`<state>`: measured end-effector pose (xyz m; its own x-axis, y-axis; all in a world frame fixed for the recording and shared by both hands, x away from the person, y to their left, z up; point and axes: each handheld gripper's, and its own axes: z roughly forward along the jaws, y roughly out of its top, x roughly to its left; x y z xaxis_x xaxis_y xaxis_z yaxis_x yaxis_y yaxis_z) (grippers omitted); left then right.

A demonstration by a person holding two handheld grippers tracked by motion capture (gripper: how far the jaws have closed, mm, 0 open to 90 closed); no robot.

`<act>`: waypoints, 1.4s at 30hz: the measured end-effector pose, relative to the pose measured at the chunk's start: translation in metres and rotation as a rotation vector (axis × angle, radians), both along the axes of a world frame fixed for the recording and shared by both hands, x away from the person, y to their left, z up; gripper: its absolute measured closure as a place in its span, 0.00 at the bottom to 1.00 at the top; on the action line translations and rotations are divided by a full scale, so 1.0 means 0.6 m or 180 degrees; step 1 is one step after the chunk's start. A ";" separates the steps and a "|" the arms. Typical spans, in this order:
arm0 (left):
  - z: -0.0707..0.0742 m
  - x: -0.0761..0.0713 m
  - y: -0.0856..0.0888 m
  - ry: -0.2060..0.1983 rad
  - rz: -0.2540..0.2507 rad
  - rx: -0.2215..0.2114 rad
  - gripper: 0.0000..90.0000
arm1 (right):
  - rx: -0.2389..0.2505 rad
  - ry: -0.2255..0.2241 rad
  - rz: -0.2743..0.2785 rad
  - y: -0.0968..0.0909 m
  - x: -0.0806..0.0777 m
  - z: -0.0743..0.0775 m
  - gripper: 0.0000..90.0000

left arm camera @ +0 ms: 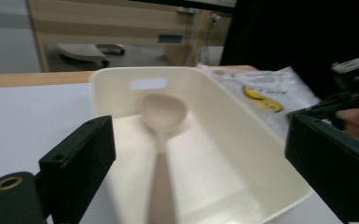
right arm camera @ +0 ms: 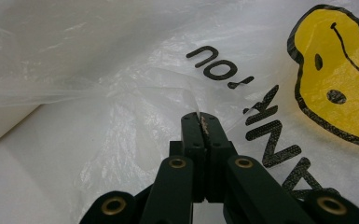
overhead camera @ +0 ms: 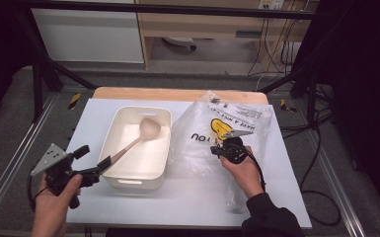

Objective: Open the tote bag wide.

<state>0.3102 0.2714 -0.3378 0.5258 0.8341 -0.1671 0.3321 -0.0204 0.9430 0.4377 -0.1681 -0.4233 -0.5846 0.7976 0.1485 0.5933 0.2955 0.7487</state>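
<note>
**Spoon in tub, bag pinched: left tool lining up on the handle**

Left tool (overhead camera: 93, 168) sits at the near-left corner of the cream tub (overhead camera: 112, 132), jaws spread wide. In the left gripper view the spoon (left arm camera: 161, 140) handle runs between the two jaws but neither pad touches it, so nothing is held. Spoon lies diagonally in the tub, bowl toward the far right, handle end resting on the near-left rim.

Right tool (right arm camera: 204, 122) has its jaws pressed together on a fold of the clear plastic bag (overhead camera: 227, 128), which lies on the white worktop (overhead camera: 187, 202) just right of the tub, with a yellow smiley print (right arm camera: 338, 79) and black lettering. Right hand (overhead camera: 244, 170) is near the bag's middle.

Likely step: grab the spoon and move it to the bag. To do it well:
- Centre the handle between the pads before closing; it is thin and smooth, and could twist out of an off-centre grip.
- Close just beyond the rim, not on it, so the tub isn't clamped or dragged.
- Lift clear of the tub wall before moving right.
- Right tool should keep its pinch and raise the bag's upper layer so the mouth opens; I can't tell where the opening is from here.
</note>
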 end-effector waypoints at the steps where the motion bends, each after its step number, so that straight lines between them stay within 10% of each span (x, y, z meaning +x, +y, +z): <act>1: 0.002 0.001 -0.015 -0.0013 -0.0032 0.0049 0.12 | 0.0000 -0.0003 0.0006 0.001 -0.001 0.000 1.00; 5: 0.000 0.003 -0.070 -0.0111 -0.0137 0.0294 0.17 | 0.0012 0.0006 0.0019 0.003 -0.004 0.006 1.00; 21: -0.049 0.012 -0.262 0.0046 -0.0724 0.0524 0.17 | 0.0188 0.0014 0.0033 -0.008 -0.015 0.021 1.00; 28: -0.097 0.022 -0.343 0.0197 -0.0943 0.0583 0.35 | 0.0177 0.0024 0.0053 -0.003 -0.017 0.022 1.00; 37: -0.151 0.064 -0.404 0.0221 -0.0873 0.0855 0.61 | 0.0196 0.0024 0.0069 -0.003 -0.021 0.028 1.00; 42: -0.171 0.096 -0.421 0.0449 -0.0857 0.0866 0.75 | 0.0222 0.0022 0.0048 -0.006 -0.021 0.031 1.00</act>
<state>0.3678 0.0189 -0.4404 0.7191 0.6934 -0.0456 0.4067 -0.3667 0.8367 0.4249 -0.1720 -0.4048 -0.5952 0.7764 0.2073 0.5944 0.2517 0.7638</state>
